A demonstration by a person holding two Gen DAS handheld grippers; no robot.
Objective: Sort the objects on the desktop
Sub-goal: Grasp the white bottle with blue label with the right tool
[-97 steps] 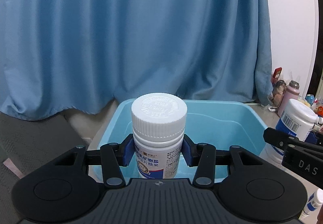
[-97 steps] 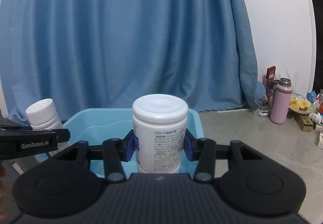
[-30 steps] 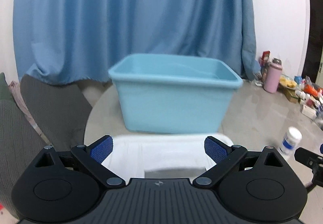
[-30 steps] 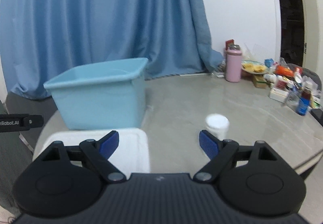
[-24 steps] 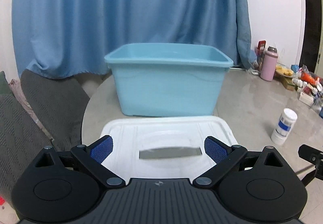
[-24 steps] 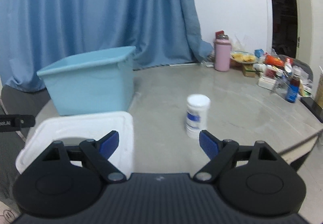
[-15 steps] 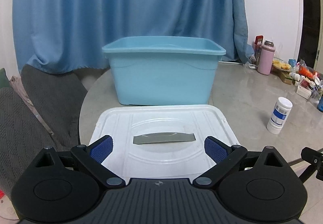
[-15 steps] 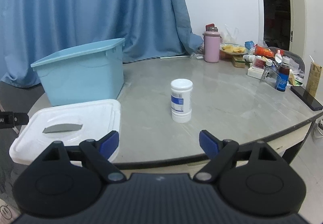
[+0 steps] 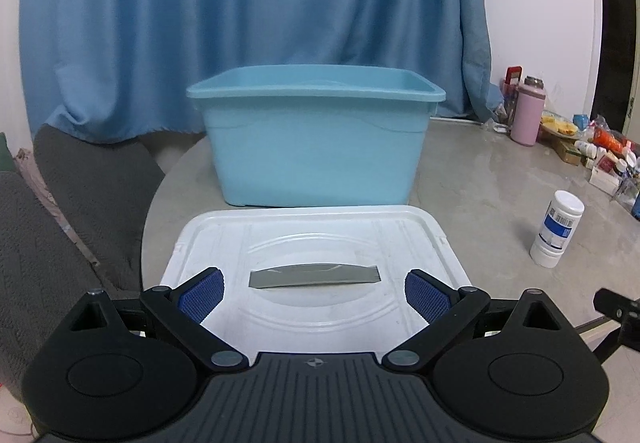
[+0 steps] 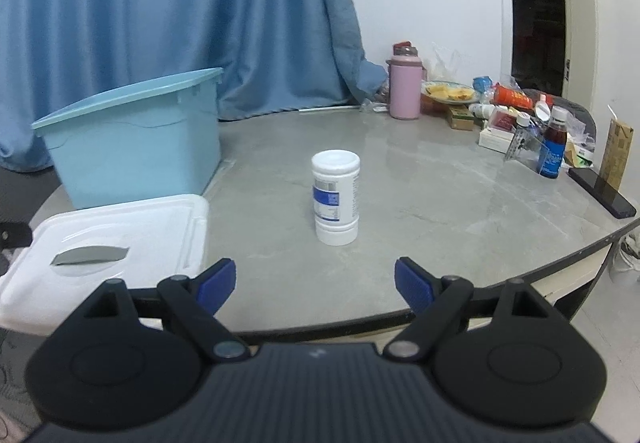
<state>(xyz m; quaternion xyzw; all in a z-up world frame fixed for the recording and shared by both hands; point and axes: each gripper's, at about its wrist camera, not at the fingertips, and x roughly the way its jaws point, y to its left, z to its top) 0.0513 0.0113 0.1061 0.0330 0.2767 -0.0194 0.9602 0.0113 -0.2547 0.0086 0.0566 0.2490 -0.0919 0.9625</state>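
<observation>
A: Facing the bottle (image 10: 335,197), the right gripper (image 10: 315,282) is held spread wide, nothing in it, prob. to fit round it.

B: And the left gripper (image 9: 313,290)?

A: Also spread, empty, over the lid (image 9: 312,239); bin (image 9: 316,139) left uncovered w/ bottle well apart on the table (image 10: 460,203).

The black two-finger left gripper (image 9: 312,293) is held level, its blue-padded jaws spread wide with nothing between them. The black two-finger right gripper (image 10: 314,282) is likewise held level with blue-padded jaws parted and empty.
</observation>
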